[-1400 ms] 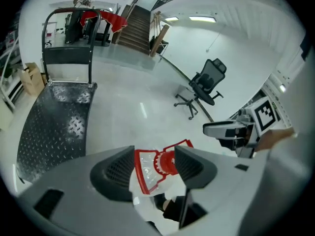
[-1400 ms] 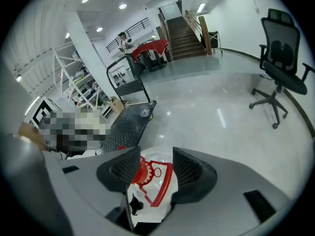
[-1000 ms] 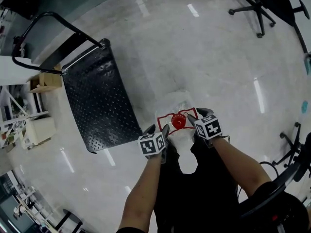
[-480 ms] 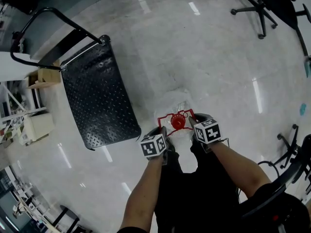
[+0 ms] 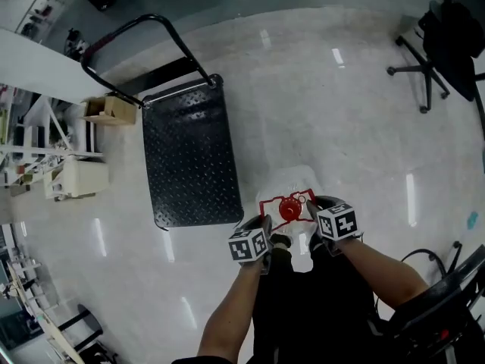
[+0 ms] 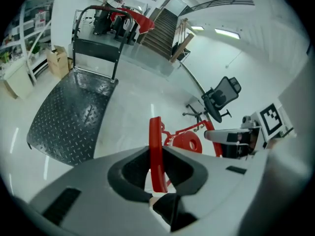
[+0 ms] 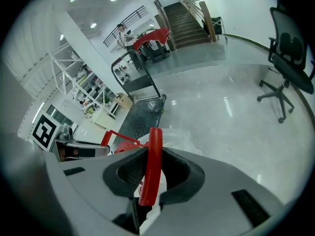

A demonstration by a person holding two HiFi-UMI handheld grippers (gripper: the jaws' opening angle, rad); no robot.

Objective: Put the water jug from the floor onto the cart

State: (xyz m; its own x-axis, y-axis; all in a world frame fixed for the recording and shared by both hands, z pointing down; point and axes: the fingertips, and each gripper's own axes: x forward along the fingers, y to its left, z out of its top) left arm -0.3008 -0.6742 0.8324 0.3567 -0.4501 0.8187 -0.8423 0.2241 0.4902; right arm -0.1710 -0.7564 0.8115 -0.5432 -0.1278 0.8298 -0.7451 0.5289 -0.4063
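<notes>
Left gripper (image 5: 264, 230) and right gripper (image 5: 312, 207) have just clamped the jug's (image 5: 299, 180) red handle (image 6: 155, 146), near the cart (image 5: 189, 158). The thin handle may slip, or the jug may swing into the cart's edge.

The jaws of the left gripper (image 6: 157, 161) and the right gripper (image 7: 150, 168) have just been closed, each onto a bar of the red handle frame (image 5: 282, 200) of the water jug (image 5: 297, 179). In the head view, jug and grippers have been shifted slightly right and down, and the cart (image 5: 189, 150) has been brought towards the centre.
</notes>
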